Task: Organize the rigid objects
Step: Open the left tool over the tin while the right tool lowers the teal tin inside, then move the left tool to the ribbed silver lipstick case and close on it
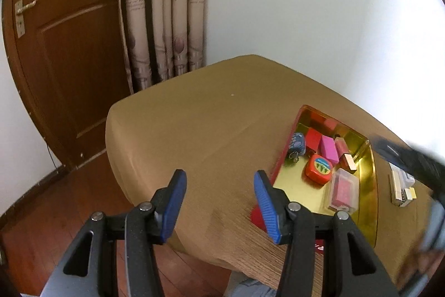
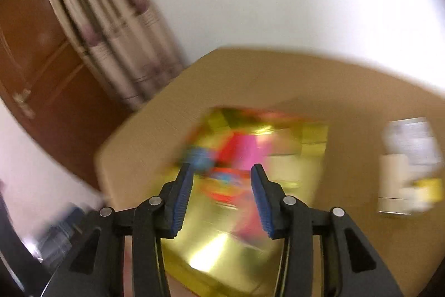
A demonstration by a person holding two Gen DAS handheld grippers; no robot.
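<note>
Left wrist view showed both empty grippers, left gripper point(image 1: 219, 202) and right gripper point(image 2: 221, 195), with fingers spread, and small rigid boxes crowding the gold rectangular tray point(image 1: 368, 202) at lower right, where a hurried, blurred reach risked knocking the orange round-cornered case point(image 1: 319, 168).

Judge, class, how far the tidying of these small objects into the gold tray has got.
Done: the gold tray already holds the red tape measure, a pink box, a clear case and more. In hand: nothing; the left gripper and right gripper are both open. Left: the pale boxes beside the tray on the table.
</note>
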